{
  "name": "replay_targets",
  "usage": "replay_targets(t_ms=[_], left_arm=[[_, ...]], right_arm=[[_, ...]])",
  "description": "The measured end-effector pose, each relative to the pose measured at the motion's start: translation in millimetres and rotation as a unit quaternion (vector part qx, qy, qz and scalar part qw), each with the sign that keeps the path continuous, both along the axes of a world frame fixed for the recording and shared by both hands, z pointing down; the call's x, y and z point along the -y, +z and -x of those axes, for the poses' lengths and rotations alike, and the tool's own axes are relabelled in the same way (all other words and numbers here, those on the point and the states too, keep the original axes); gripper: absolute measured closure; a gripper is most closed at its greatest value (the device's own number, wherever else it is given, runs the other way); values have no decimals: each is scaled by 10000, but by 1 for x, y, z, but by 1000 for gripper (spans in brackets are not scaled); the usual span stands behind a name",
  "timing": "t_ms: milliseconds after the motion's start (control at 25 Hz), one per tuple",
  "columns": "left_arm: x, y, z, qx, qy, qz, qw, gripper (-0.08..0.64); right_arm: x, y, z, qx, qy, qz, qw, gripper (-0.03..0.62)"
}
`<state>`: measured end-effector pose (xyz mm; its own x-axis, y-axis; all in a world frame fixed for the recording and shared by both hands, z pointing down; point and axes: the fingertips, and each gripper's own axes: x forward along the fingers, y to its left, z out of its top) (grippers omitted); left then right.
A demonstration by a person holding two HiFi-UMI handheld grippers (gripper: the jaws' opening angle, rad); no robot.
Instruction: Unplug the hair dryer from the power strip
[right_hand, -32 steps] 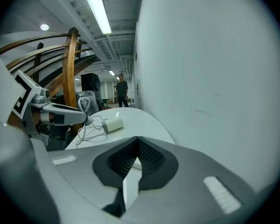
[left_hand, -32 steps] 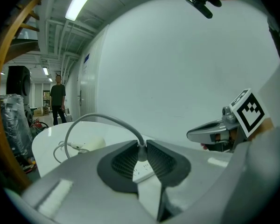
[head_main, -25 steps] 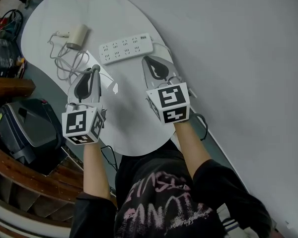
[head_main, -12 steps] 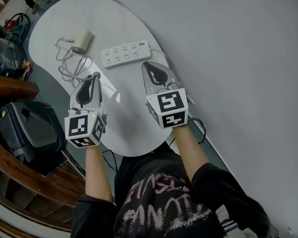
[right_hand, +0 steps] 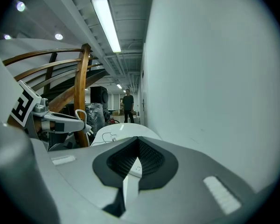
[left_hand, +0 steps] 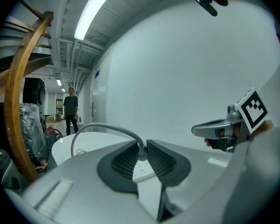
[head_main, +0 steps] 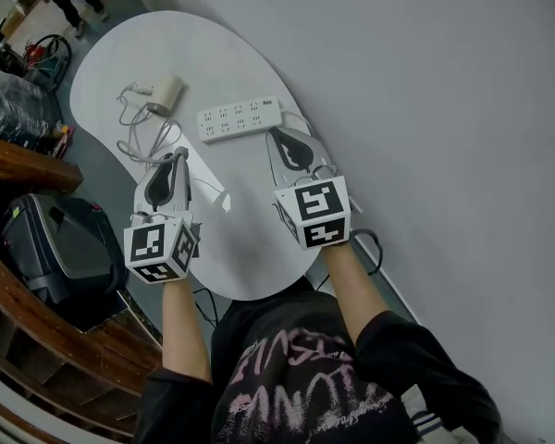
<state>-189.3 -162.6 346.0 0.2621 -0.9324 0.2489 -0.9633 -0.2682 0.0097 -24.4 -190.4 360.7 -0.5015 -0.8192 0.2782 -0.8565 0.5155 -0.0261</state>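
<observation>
A white power strip [head_main: 240, 119] lies across the white oval table [head_main: 250, 248], with no plug showing in its sockets. The beige hair dryer [head_main: 165, 93] rests further left, its cable [head_main: 137, 135] in loose loops. My left gripper [head_main: 178, 155] hovers near the loops, left of the strip. In the left gripper view it [left_hand: 141, 149] is shut on the plug end of that cable [left_hand: 100, 127], which arcs up and left from the jaws, with the strip [left_hand: 142, 169] beyond. My right gripper [head_main: 288, 140] sits just in front of the strip's right end, shut and holding nothing [right_hand: 138, 146].
A black case [head_main: 60, 248] and a curved wooden rail [head_main: 46, 326] stand left of the table. A grey wall [head_main: 425, 109] runs along the right. A black cord [head_main: 370, 240] hangs off the table's near right edge. A person [left_hand: 71, 108] stands far down the hall.
The head view has drifted, so the table sits lower and to the right in frame. Both grippers keep about the same place relative to the power strip.
</observation>
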Motion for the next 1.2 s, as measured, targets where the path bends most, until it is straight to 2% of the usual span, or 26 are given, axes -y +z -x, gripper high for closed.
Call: replay_targets(t_ms=[1200], left_arm=[[-62, -66, -14, 128, -440, -773, 9960, 491]], right_arm=[[-41, -72, -14, 128, -459, -745, 9961, 574]])
